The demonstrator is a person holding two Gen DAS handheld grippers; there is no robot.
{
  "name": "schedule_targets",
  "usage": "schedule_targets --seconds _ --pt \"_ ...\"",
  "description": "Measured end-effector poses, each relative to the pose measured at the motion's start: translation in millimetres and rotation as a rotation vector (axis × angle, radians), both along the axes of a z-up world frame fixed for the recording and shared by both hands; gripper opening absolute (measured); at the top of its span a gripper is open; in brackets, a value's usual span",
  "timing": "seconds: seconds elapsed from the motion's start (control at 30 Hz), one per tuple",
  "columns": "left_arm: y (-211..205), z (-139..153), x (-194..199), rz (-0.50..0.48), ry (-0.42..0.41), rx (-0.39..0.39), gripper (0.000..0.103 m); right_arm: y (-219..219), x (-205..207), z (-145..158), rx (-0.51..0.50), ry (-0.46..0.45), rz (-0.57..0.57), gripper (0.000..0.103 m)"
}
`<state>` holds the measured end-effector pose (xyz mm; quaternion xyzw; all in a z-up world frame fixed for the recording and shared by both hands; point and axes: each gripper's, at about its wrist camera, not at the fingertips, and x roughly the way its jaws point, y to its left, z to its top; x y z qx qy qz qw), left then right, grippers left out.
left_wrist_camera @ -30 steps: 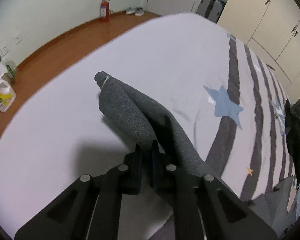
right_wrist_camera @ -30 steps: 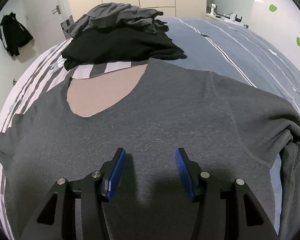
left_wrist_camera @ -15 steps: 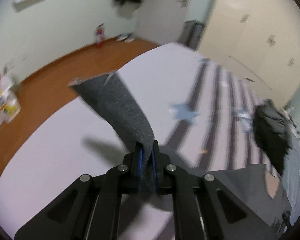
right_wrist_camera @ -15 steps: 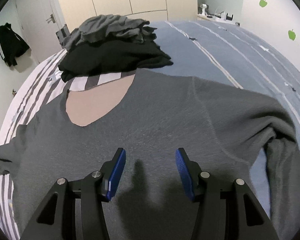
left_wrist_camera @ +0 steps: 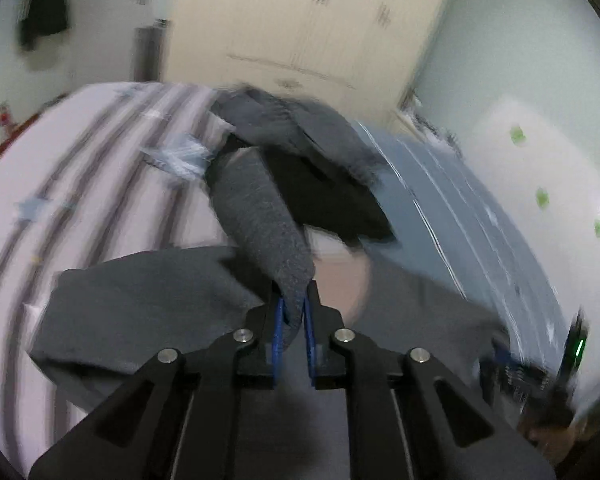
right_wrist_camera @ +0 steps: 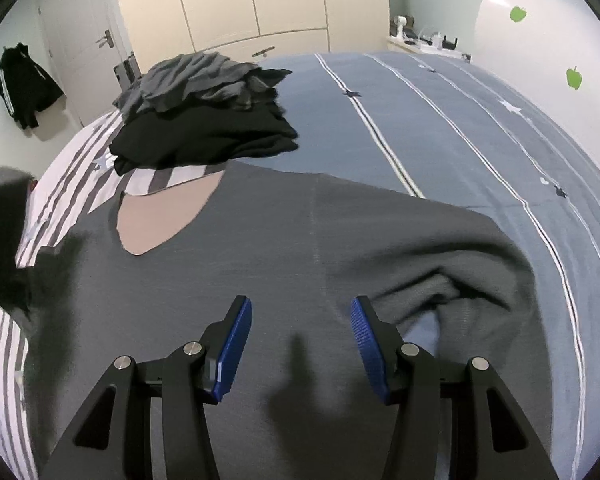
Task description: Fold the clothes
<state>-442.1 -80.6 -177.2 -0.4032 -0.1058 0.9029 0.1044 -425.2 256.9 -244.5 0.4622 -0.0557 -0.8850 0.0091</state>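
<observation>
Fold barely begun: grey V-neck sweater (right_wrist_camera: 260, 248) lies flat on the bed (right_wrist_camera: 460, 128), left gripper (left_wrist_camera: 294, 312) jaws easing apart around its lifted sleeve (left_wrist_camera: 260, 216), right gripper (right_wrist_camera: 300, 344) jaws open, empty above the chest; other sleeve, body unfolded.

A dark heather-grey sweater (right_wrist_camera: 284, 248) with a beige neck lining is seen on bedding (right_wrist_camera: 460, 128) that is slate blue with thin white stripes at the right and white with grey stripes at the left. A black-and-grey clothes pile (right_wrist_camera: 204, 120) is seen beyond.
</observation>
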Motion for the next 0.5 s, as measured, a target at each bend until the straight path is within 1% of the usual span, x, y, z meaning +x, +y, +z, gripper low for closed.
schedule_targets --seconds 0.03,0.1,0.17,0.2,0.23,0.27,0.33,0.43,0.5 --pt "21 -13 4 -0.034 -0.056 -0.012 0.019 7 0 1 -0.004 -0.003 0.001 0.048" --pt "38 -29 11 -0.050 -0.123 0.015 0.020 17 0 -2 -0.004 -0.019 0.012 0.048" --pt "23 -41 29 -0.018 -0.136 0.061 0.031 25 0 -7 -0.006 -0.027 0.022 0.048" --pt "12 -47 35 0.003 -0.142 0.067 0.042 27 1 -9 -0.009 -0.030 0.027 0.048" --pt "3 -53 41 0.031 -0.148 0.050 0.047 29 1 -12 -0.013 -0.033 0.031 0.048" --pt "-6 -59 47 0.059 -0.153 0.031 0.047 31 1 -15 -0.021 -0.035 0.033 0.048" --pt "-37 -69 58 0.130 -0.194 -0.023 0.047 32 0 -20 -0.044 -0.039 0.033 0.048" --pt "-85 -79 59 0.225 -0.214 -0.094 0.047 23 -5 -28 -0.085 -0.059 0.036 0.048" --pt "-108 -90 56 0.269 -0.228 -0.130 0.047 11 -10 -30 -0.101 -0.059 0.056 0.048"
